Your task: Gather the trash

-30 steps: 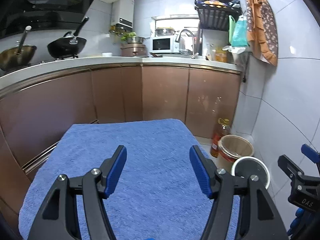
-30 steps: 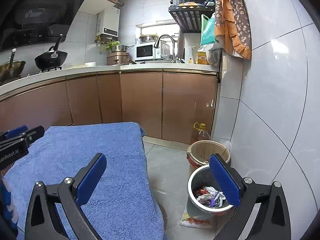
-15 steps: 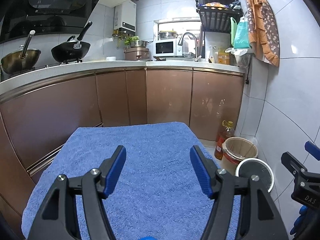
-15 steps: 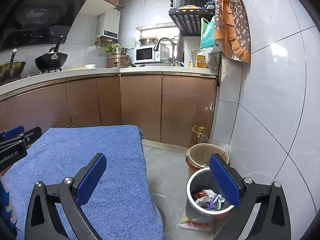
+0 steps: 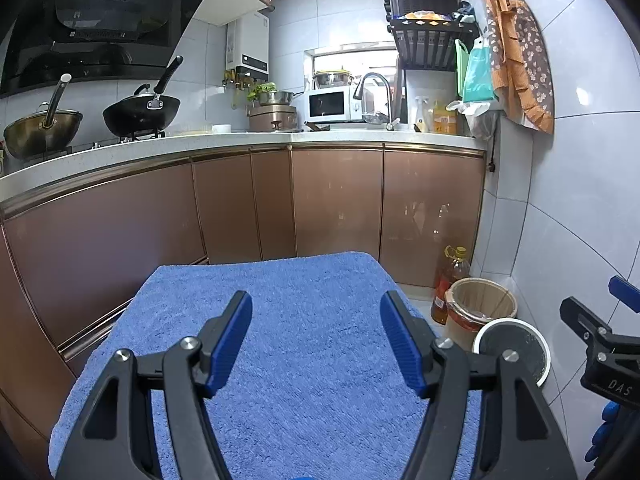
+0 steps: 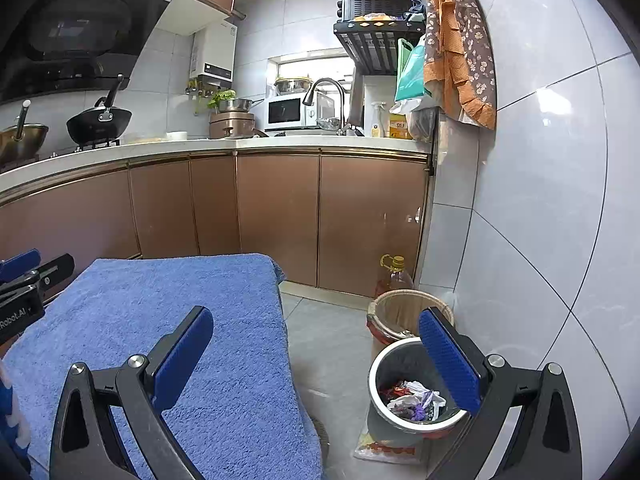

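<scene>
A blue towel (image 5: 296,320) covers a table in front of me; it also shows in the right wrist view (image 6: 180,320). No trash lies on the part I see. A round metal bin (image 6: 378,380) on the floor to the right holds crumpled wrappers and paper (image 6: 414,398); in the left wrist view the bin (image 5: 510,350) shows only its rim and dark inside. My left gripper (image 5: 316,338) is open and empty above the towel. My right gripper (image 6: 316,350) is open and empty, over the towel's right edge and the floor beside the bin.
A tan bucket (image 6: 400,310) and an oil bottle (image 6: 394,276) stand behind the metal bin by the white tiled wall. Brown cabinets (image 5: 336,204) with a countertop run behind the table. A flat packet (image 6: 384,448) lies on the floor under the bin.
Both views have tilted up slightly, so the towel and bin sit a little lower in frame. Both grippers stay open and empty.
</scene>
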Demonstrator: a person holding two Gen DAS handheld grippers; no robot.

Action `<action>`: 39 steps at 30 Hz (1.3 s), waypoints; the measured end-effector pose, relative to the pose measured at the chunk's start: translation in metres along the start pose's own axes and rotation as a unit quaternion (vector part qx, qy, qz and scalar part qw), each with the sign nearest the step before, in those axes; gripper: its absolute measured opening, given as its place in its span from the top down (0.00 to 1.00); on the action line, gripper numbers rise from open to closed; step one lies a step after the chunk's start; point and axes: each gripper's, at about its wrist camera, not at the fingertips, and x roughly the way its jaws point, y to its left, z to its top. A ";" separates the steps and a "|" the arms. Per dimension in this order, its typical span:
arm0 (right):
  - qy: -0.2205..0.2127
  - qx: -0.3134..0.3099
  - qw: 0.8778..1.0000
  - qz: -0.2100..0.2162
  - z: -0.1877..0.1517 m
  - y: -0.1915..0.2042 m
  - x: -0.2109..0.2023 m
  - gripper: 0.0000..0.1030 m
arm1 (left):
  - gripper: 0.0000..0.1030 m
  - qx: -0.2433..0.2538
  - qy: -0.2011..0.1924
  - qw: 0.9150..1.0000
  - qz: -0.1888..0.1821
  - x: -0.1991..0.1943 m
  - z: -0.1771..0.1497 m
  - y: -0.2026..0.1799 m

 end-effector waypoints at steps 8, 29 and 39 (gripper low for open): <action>0.001 -0.003 1.000 0.000 0.000 0.001 0.002 0.00 | 0.32 0.000 -0.007 1.000 0.004 -0.002 0.000 0.003; 0.000 -0.001 1.000 -0.004 0.001 -0.002 0.000 0.00 | 0.32 0.005 -0.007 1.000 0.006 -0.001 -0.002 0.001; 0.000 -0.001 1.000 -0.004 0.001 -0.002 -0.001 0.00 | 0.32 0.005 -0.006 1.000 0.004 -0.001 -0.003 0.000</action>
